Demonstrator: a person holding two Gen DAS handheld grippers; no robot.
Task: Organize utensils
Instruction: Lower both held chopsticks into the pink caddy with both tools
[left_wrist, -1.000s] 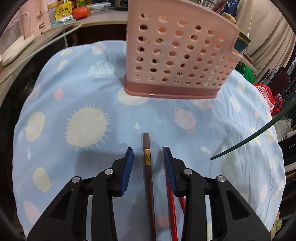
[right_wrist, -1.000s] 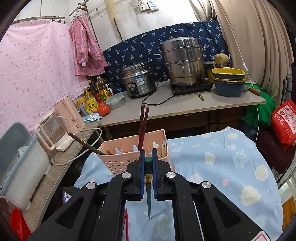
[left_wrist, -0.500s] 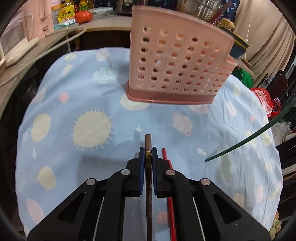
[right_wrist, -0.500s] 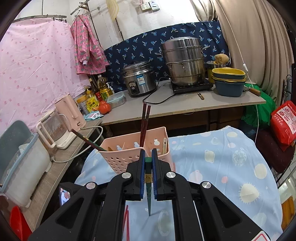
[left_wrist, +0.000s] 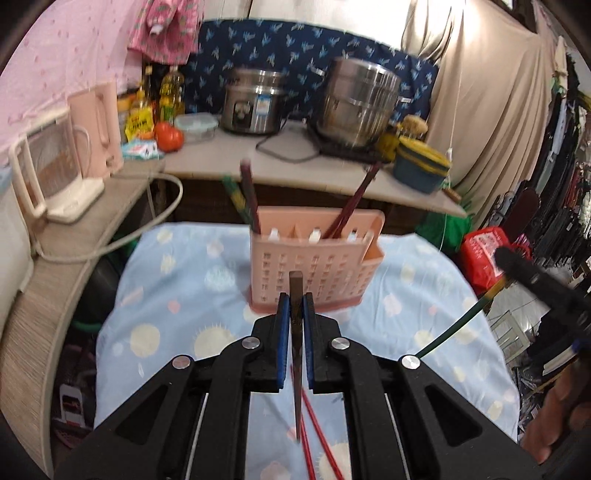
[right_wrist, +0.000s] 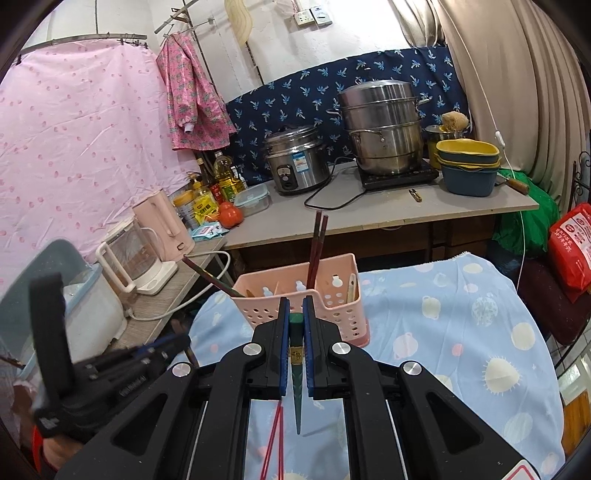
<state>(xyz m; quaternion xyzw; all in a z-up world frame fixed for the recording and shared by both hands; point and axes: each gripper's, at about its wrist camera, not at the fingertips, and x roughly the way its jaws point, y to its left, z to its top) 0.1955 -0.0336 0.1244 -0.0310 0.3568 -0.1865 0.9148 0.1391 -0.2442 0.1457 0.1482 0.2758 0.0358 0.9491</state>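
Brown chopstick (left_wrist: 295, 295) clamped upright in left tool (left_wrist: 295, 306); green chopstick (right_wrist: 296, 365) pinched in right tool (right_wrist: 296, 314).

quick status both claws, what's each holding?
Left claw: closed on a brown chopstick.
Right claw: closed on a green chopstick.

Utensil basket (right_wrist: 325, 310) on table (right_wrist: 461, 332), chopsticks (right_wrist: 317, 251) standing in it. Loose chopsticks (right_wrist: 273, 443) on table, nearer the cameras. Counter (right_wrist: 406, 214) behind: rice cooker (right_wrist: 295, 162) left of steamer pot (right_wrist: 384, 129); kettle (right_wrist: 166, 221) further left.
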